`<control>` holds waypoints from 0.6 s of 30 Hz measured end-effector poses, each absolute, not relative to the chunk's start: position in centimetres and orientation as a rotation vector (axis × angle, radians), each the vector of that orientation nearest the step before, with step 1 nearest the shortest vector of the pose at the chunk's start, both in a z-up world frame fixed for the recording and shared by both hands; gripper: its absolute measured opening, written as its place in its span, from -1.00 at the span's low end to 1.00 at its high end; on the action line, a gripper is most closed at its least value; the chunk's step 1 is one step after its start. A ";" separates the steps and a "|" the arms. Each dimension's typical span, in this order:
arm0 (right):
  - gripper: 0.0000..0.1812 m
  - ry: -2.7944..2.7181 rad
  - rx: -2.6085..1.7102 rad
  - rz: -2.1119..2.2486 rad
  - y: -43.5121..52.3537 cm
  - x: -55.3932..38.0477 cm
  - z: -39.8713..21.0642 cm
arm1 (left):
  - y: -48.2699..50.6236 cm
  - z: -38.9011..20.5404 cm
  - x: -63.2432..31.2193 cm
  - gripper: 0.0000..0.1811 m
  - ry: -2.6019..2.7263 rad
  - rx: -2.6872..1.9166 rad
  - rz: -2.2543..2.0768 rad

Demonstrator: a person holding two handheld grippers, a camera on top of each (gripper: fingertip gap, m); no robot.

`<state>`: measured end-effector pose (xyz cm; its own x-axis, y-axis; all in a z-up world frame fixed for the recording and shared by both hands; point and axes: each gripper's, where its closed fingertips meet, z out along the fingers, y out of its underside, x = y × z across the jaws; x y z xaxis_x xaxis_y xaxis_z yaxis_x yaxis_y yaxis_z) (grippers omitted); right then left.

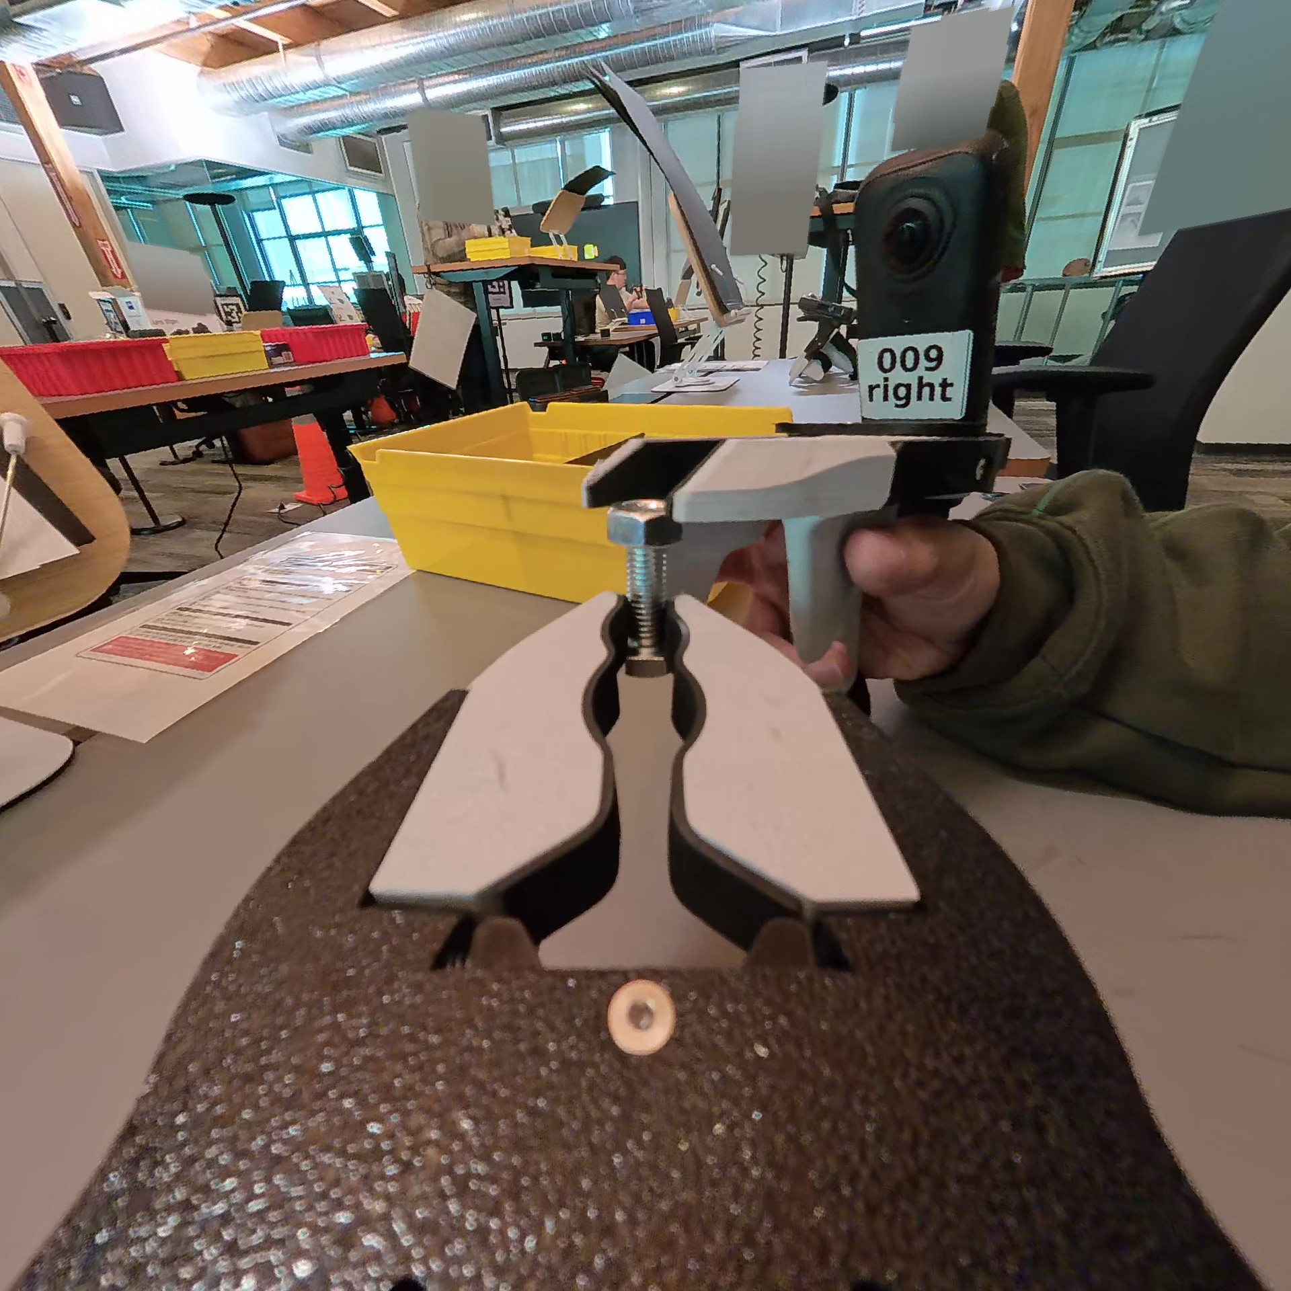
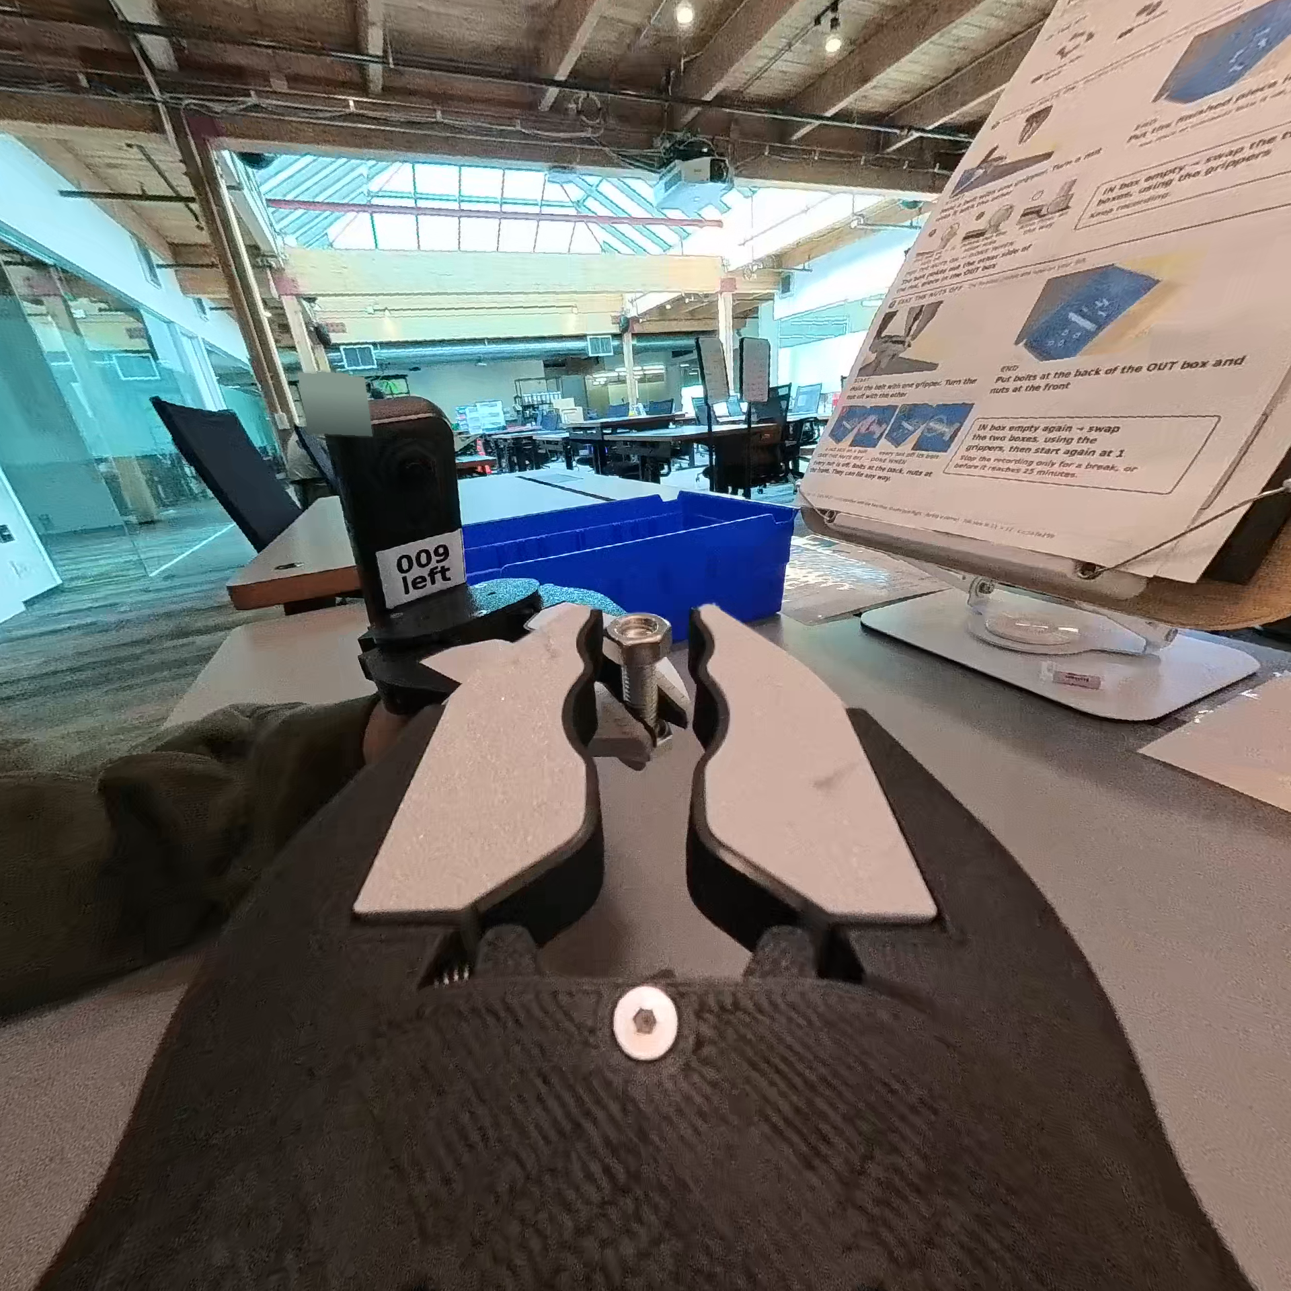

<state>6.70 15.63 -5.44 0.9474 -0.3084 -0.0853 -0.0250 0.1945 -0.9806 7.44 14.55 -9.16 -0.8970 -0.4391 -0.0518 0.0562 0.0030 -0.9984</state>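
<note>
Left hand-held gripper (image 1: 644,632): clenched on the upright bolt (image 1: 644,594), low on its thread.
Right hand-held gripper (image 2: 646,646): released; nut (image 2: 639,629) atop bolt was seen between its fingertips.
Table (image 1: 209,803): yellow bin (image 1: 489,517) far behind.

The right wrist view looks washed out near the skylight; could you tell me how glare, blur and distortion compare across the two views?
Right wrist view: skylight blown out, page on the stand bowed by the lens, bolt sharp. Left wrist view: even light, windows bright but readable, glints on the speckled gripper body, bolt sharp, yellow bin crisp, edges stretched.
</note>
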 end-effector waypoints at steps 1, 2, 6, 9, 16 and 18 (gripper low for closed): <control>-0.74 0.294 -1.366 -0.203 15.6 6.7 -5.4 | 14.6 -9.2 7.4 -0.90 1.936 -0.395 -1.956; -0.74 0.295 -1.365 -0.201 15.6 6.7 -5.4 | 14.6 -9.2 7.4 -0.90 1.937 -0.396 -1.954; -0.80 0.279 -1.383 -0.198 15.6 6.5 -5.5 | 14.5 -9.4 7.4 -0.90 1.951 -0.395 -1.954; -0.81 0.244 -1.394 -0.163 15.7 6.1 -5.6 | 14.3 -9.3 6.8 -0.90 1.980 -0.355 -1.997; -0.84 0.049 -1.328 0.141 15.4 3.3 -5.0 | 13.2 -8.8 3.3 -0.90 2.105 -0.130 -2.196; -0.88 0.032 -1.324 0.163 15.2 3.2 -5.0 | 13.1 -8.9 3.3 -0.90 2.109 -0.122 -2.188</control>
